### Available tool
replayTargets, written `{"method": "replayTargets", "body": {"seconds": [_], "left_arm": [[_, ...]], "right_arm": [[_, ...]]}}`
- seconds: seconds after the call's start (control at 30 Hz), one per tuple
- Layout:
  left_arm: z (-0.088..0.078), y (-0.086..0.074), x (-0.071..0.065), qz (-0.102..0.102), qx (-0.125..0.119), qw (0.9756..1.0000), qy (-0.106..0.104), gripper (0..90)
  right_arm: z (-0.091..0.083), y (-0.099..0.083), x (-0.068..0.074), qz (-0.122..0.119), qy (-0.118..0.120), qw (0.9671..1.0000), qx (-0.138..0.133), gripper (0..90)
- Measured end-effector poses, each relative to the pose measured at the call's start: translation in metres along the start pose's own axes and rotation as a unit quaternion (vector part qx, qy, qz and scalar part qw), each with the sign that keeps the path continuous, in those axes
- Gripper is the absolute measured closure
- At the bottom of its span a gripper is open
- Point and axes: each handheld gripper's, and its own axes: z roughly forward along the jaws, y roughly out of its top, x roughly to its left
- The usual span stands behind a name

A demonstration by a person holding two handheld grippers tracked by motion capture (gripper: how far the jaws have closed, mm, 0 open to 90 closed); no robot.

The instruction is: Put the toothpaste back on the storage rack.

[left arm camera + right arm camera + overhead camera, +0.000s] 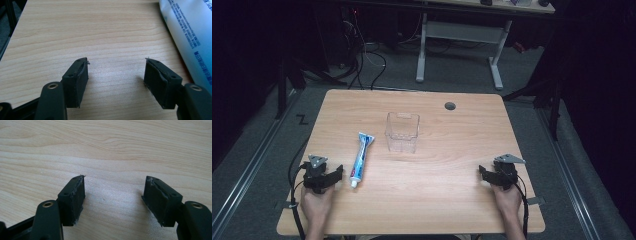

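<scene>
Toothpaste is the thing nearest your work: the toothpaste tube (361,160) lies flat on the table (447,200), cap toward you and crimped tail pointing to about 12 o'clock, just beside your left gripper (338,173) at its 3 o'clock. The clear plastic container (402,131) stands upright near the table's middle, at roughly 1 o'clock from the tube and apart from it. Your left gripper stands wide with nothing between its pads, and your right gripper (482,173) rests wide and empty too, well apart at the table's 4 o'clock corner. Expect the tube to be light and soft: its body will likely give under the pads and may bulge or slide if you squeeze hard, and the glossy skin looks slippery. The better hold is probably across the width near the cap shoulder, where it seems stiffest, or across the flat crimp at the tail; a grip on the full belly risks squashing it. The high view gives you the whole layout, tube, container and both hands at once, but it leaves the jaw gap small and hard to read. The left gripper view settles that gap plainly, bare wood between the pads, and puts the tube (187,35) at its 2 o'clock edge with fine blue print showing. The right gripper view shows your right gripper (113,195) open over bare wood grain.
</scene>
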Motion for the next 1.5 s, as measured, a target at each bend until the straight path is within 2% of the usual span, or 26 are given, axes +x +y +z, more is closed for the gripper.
{"method": "replayTargets", "body": {"seconds": [0.27, 1.37, 1.5], "left_arm": [[0.0005, 0.0001, -0.0019, 0.007, 0.003, 1.0000, 0.002, 34.2], [0.0004, 0.0011, -0.0013, 0.009, 0.006, 0.9999, 0.000, 34.0], [-0.0005, 0.0031, -0.0012, 0.015, 0.016, 0.9997, -0.010, 33.3]], "right_arm": [[0.0000, 0.0000, 0.0000, 0.001, 0.000, 1.0000, 0.000, 33.7], [0.0000, 0.0001, -0.0001, 0.000, 0.000, 1.0000, 0.000, 33.7], [0.0001, 0.0001, 0.0000, 0.000, 0.000, 1.0000, 0.000, 33.6]]}}
